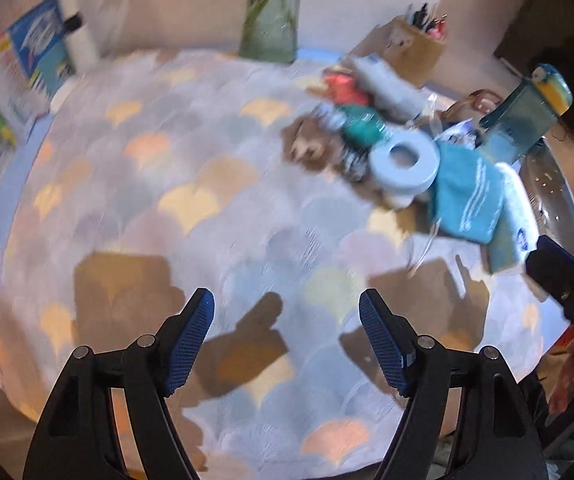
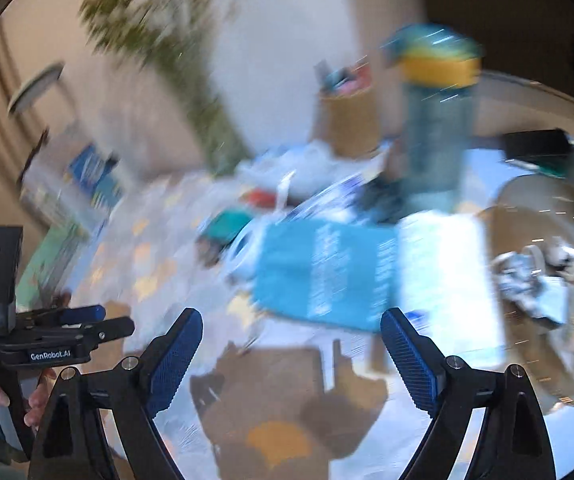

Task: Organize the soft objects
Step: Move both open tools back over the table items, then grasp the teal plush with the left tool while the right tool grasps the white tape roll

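While both tools hang over the patterned cloth, little looks sorted.
Left gripper (image 1: pixel 287 340): jaws apart, nothing between them, bare cloth below.
Right gripper (image 2: pixel 291 354): jaws wide, empty, just short of the teal cloth (image 2: pixel 327 276).
Soft pile (image 1: pixel 371 132): heaped at two o'clock with the tape roll (image 1: pixel 405 162).
Bowl (image 2: pixel 567 240): at three o'clock, holding crumpled bits.
Left to do: nearly everything, I judge.

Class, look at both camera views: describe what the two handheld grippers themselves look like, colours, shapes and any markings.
Both the left gripper and right gripper have black angular linkage arms with silver pivot pins and blue ribbed finger pads. The right wrist view shows the left one's black body with white "GenRobot.AI" lettering.
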The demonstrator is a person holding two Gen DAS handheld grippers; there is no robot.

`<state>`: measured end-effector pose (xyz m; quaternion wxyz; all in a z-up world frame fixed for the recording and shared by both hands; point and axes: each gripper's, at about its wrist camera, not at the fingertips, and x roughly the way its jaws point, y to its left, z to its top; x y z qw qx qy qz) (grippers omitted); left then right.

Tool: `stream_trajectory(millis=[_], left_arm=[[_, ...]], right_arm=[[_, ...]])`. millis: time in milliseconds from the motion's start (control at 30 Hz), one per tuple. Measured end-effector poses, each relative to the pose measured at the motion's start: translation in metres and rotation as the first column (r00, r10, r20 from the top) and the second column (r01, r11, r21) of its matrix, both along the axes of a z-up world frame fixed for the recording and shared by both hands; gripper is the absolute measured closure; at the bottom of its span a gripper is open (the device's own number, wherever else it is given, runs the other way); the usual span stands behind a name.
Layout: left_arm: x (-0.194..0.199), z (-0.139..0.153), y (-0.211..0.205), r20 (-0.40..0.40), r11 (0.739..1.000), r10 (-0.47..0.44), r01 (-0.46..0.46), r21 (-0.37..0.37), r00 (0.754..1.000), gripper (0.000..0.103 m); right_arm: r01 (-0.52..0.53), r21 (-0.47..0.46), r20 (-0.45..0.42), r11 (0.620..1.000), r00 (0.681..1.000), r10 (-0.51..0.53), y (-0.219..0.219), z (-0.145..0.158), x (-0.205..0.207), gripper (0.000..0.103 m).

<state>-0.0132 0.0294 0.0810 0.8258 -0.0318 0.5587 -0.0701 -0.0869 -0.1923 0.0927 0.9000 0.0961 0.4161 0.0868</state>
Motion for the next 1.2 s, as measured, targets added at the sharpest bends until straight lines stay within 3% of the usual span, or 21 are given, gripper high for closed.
stream_trajectory(millis=[267, 533, 700, 833, 1000, 1200], left_arm=[[-0.01, -0.033, -0.007, -0.093, 0.998, -0.059, 0.059, -0.004, 0.994, 0.029], [-0.004, -0.035, -0.013, -0.083, 0.997, -0.078, 0.078, -0.008, 0.993, 0.029], [0.014, -0.029, -0.009, -0.021, 0.999, -0.039, 0.039, -0.018, 0.999, 0.029], [0.049, -0.019, -0.005, 0.048, 0.999, 0.015, -0.013, -0.042, 0.999, 0.029], [0.094, -0.013, -0.013, 0.087, 0.999, 0.007, -0.004, -0.045, 0.996, 0.029], [0.132, 0.011, -0.027, 0.16, 0.986, -0.015, 0.041, -0.159, 0.987, 0.029]], right_arm=[[-0.115, -0.117, -0.14, 0.986, 0.985, 0.098, 0.05, -0.041, 0.007, 0.013], [-0.145, -0.152, -0.229, 0.978, 0.968, 0.108, 0.058, -0.065, 0.004, 0.013], [-0.137, -0.158, -0.171, 0.978, 0.979, 0.11, 0.053, -0.053, 0.009, 0.013], [-0.157, -0.233, -0.075, 0.96, 0.987, 0.144, 0.057, -0.039, 0.02, 0.013], [-0.228, -0.411, 0.068, 0.882, 0.958, 0.279, 0.079, -0.027, 0.037, 0.013], [-0.263, -0.565, 0.107, 0.782, 0.916, 0.386, 0.105, -0.036, 0.064, 0.013]])
